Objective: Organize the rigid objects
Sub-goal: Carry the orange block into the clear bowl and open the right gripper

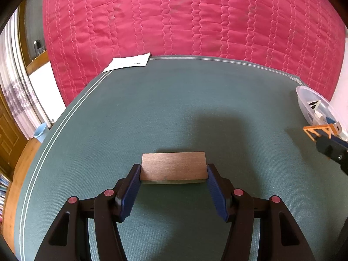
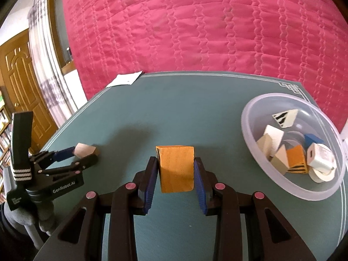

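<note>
My left gripper (image 1: pixel 174 173) is shut on a flat brown wooden block (image 1: pixel 173 167), its blue pads pressing both ends, just above the green mat (image 1: pixel 174 108). That gripper also shows in the right wrist view (image 2: pixel 86 152) at the left, holding the block (image 2: pixel 85 150). My right gripper (image 2: pixel 175 169) is shut on an orange wooden block (image 2: pixel 176 168) over the mat. In the left wrist view the orange block (image 1: pixel 319 130) shows at the far right edge. A clear plastic bowl (image 2: pixel 261 169) at the right holds several wooden blocks.
A red quilted bedspread (image 2: pixel 195 32) rises behind the mat. A white paper (image 1: pixel 128 63) lies at the mat's far left corner. A blue cup (image 1: pixel 40 132) stands on the floor at the left. A wooden door (image 2: pixel 19 82) is far left.
</note>
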Motion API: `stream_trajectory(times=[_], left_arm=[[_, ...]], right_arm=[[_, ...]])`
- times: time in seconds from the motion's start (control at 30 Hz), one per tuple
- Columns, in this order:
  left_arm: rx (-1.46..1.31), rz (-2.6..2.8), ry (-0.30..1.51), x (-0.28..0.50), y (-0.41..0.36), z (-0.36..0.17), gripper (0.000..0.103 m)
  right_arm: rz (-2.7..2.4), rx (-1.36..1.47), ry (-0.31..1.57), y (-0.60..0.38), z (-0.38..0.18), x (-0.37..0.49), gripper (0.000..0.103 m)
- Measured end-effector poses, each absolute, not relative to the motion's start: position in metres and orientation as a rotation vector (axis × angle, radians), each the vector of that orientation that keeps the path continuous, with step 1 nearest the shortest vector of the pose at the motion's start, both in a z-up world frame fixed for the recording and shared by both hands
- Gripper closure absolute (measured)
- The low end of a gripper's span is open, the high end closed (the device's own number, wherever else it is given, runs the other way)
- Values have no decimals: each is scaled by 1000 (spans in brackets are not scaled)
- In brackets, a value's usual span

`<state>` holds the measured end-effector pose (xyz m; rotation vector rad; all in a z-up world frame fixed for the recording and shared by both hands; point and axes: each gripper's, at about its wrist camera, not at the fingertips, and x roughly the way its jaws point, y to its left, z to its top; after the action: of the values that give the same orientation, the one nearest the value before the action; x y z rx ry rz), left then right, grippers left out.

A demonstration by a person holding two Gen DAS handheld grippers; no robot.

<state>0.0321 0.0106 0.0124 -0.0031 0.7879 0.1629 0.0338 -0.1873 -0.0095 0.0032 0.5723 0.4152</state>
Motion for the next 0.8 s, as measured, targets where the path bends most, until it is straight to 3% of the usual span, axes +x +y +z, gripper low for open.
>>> stream_trajectory(times=[0.8], left_arm=[[6,165,789,30,3,11,40]], right_arm=[[63,140,474,-300,7,56,67]])
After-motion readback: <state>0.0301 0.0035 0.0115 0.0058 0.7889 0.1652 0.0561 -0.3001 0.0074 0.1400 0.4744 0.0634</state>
